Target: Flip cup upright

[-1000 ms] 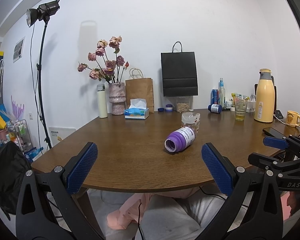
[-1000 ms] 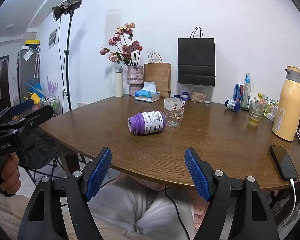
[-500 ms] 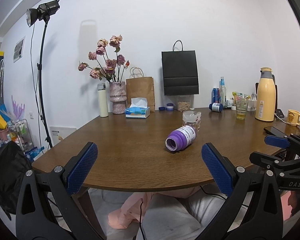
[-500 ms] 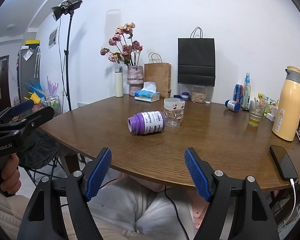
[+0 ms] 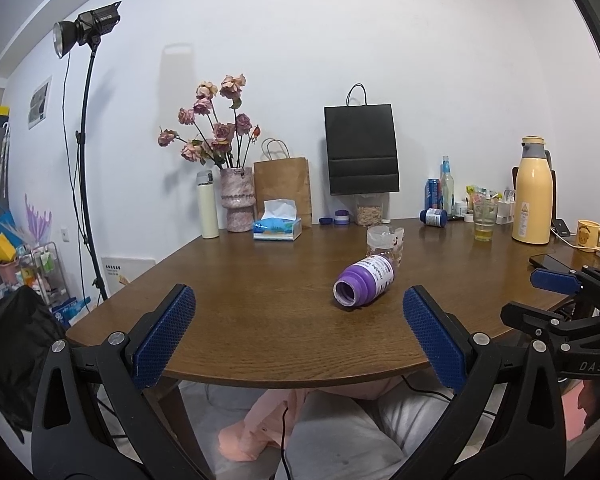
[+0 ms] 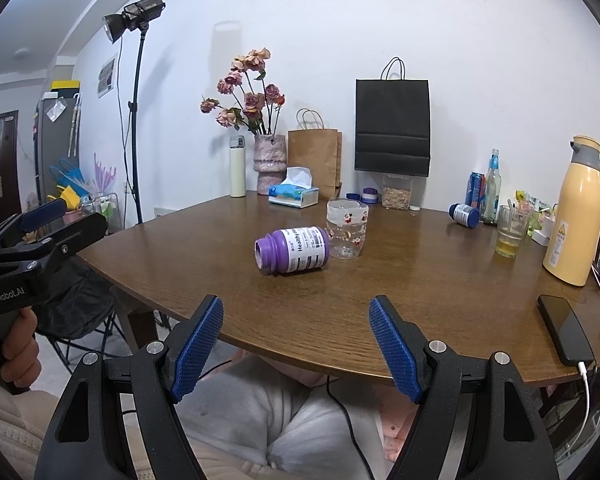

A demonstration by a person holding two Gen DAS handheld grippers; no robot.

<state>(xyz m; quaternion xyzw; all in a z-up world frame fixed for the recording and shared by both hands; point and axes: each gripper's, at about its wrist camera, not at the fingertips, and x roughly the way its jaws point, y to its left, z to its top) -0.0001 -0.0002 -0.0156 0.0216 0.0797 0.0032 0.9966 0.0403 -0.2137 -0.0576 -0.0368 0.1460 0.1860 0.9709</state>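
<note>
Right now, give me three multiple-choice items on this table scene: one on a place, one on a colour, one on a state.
1. Where does the clear patterned cup stand?
A. Just behind the purple bottle
B. Beside the yellow thermos
C. On the black phone

2. What colour are the pads of the right gripper?
A. Red
B. Blue
C. White

3. How is the purple bottle placed?
A. Upright with a cap on
B. Held in the left gripper
C. On its side, mouth open

Answers:
1. A: in the right wrist view the cup sits right behind the bottle in mid-table.
2. B: both pads are blue and textured.
3. C: it lies on the wood with its open mouth facing the cameras, and the left gripper is open and empty, short of it.
</note>
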